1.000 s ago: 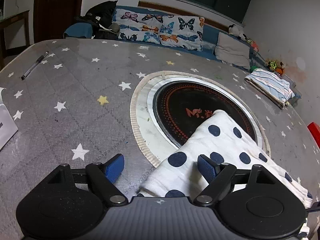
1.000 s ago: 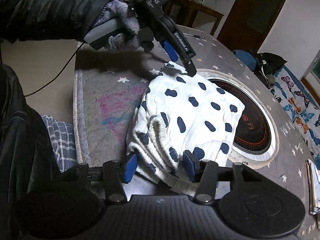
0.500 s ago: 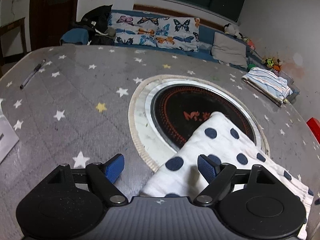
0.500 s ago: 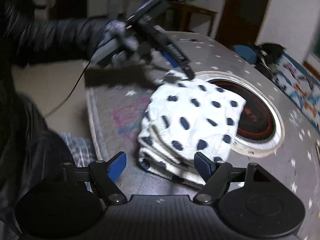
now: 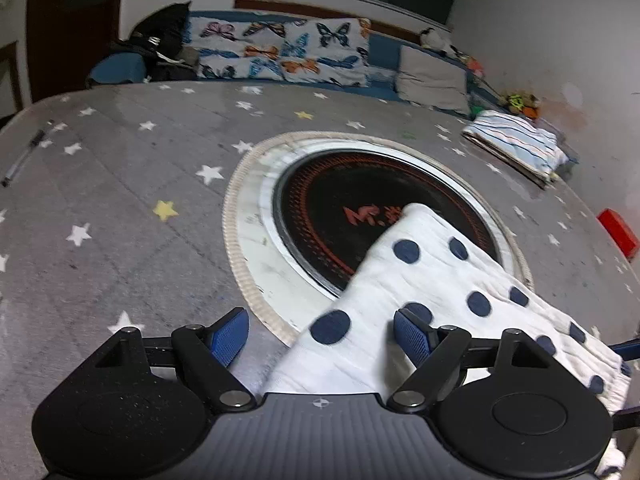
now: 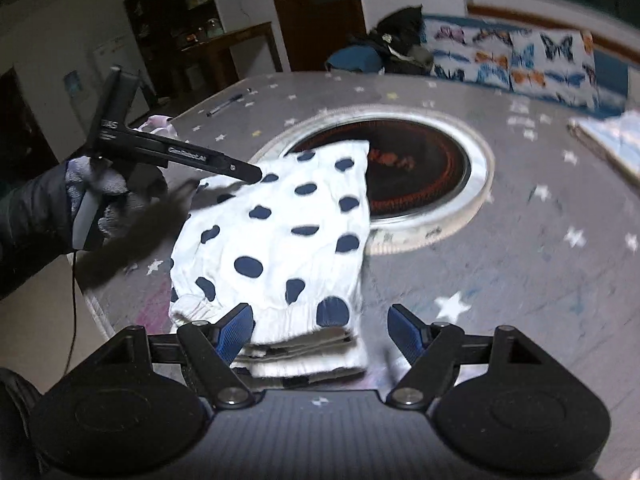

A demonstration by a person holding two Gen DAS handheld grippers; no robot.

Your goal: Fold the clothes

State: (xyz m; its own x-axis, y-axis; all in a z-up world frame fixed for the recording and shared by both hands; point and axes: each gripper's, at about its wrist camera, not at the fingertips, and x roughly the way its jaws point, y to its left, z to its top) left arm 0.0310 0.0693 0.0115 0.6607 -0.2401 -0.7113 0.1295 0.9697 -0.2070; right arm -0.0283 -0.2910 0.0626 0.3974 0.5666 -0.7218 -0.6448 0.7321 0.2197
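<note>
We see a white garment with dark blue dots [image 6: 288, 240] lying folded into a compact stack at the near edge of the grey, star-patterned surface [image 5: 120, 208], its far corner overlapping the round black hotplate [image 5: 340, 208] set into the middle. Several layers show at its near hem, so we judge the folding of this piece nearly or fully done; what may remain is tidying it or setting it aside, perhaps with the striped folded cloth [image 5: 516, 140] at the far right. Our right tool [image 6: 320, 330] hangs over the near hem with its blue pads wide apart, clamping nothing; the left pad sits just at the hem. Our left tool [image 5: 320, 332], held in a gloved hand [image 6: 96, 188], is also spread wide, one finger tip resting at the garment's far-left corner, gripping nothing.
</note>
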